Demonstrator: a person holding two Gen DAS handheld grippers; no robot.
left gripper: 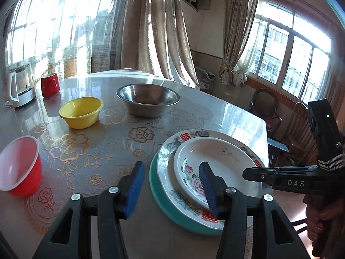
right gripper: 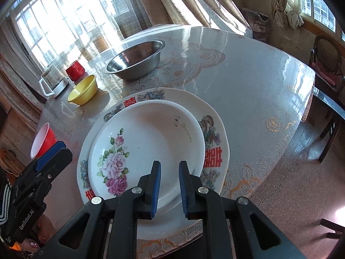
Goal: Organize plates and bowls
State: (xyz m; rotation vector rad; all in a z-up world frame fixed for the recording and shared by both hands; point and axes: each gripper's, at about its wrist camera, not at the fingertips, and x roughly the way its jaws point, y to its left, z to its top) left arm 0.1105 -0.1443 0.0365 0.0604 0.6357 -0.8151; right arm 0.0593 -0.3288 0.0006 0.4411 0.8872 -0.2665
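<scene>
- The rose plate (right gripper: 146,142), a white deep dish with pink roses painted on one side, sits on top of the stack at the near edge of the bench (right gripper: 248,82); nothing lies in it.
- Under it is the wider patterned plate (right gripper: 215,133), white with red characters and dragon motifs on its rim, and the left wrist view shows a teal plate (left gripper: 157,192) at the bottom of the stack — only its rim shows.
- The right hand-held gripper (right gripper: 170,185) has its blue pads set narrow over the near rim of the rose plate; whether they actually press on the rim I cannot tell from either view.
- The left hand-held gripper (left gripper: 172,185) stands about half open at the stack's left side, one pad over the bench and one over the rose plate, with nothing gripped between them.
- Farther back on the bench stand three bowls, all apart from each other: a steel bowl (left gripper: 148,100), a yellow bowl (left gripper: 80,112) and a red bowl (left gripper: 19,168) with a white inside — each looks empty.
- Behind the yellow bowl are a red mug (left gripper: 50,84) and a white kettle (left gripper: 20,88); the kettle's contents are washed out by window glare.
- The near rim of the stack is hidden behind the gripper bodies in both views.
- A person's fingers (right gripper: 32,243) show at the lower left of the right wrist view, cut off by the frame.
</scene>
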